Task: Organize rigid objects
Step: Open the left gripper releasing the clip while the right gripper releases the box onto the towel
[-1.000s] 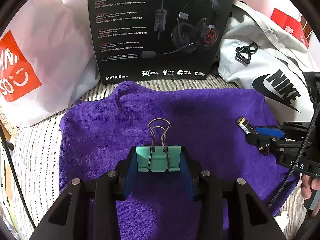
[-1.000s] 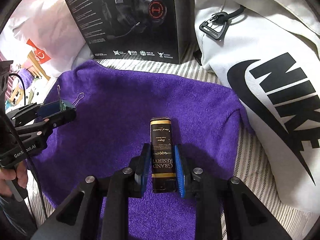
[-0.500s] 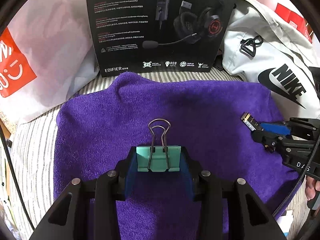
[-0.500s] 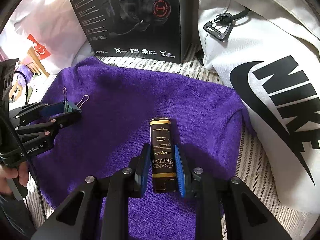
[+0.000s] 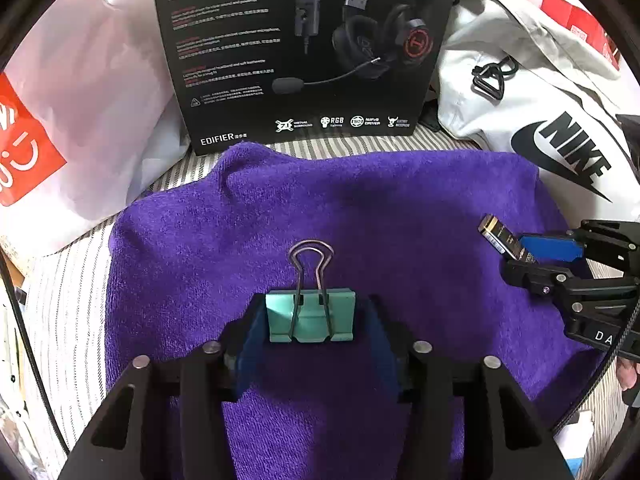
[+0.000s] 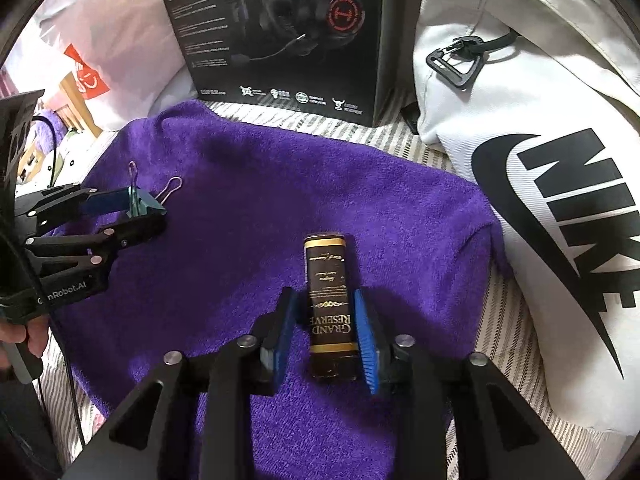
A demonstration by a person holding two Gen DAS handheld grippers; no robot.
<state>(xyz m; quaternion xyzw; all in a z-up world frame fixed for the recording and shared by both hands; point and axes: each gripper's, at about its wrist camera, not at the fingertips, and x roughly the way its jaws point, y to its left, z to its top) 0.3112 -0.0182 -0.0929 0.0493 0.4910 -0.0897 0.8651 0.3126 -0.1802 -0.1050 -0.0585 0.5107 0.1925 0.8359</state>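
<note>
While the left hand-held gripper [image 5: 310,320] clamps the binder clip [image 5: 310,314], the right hand-held gripper [image 6: 326,334] stands parted around the box [image 6: 329,304].

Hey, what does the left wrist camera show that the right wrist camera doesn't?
Only the left wrist view: the clip face-on, gripped in the left gripper, and red boxes behind the Nike bag.

Only the right wrist view: the Grand Reserve label on the small box, which sits between the right gripper jaws with a gap on one side.

Both: the towel, the headset box, the Nike bag, the clip, and the small box.
</note>
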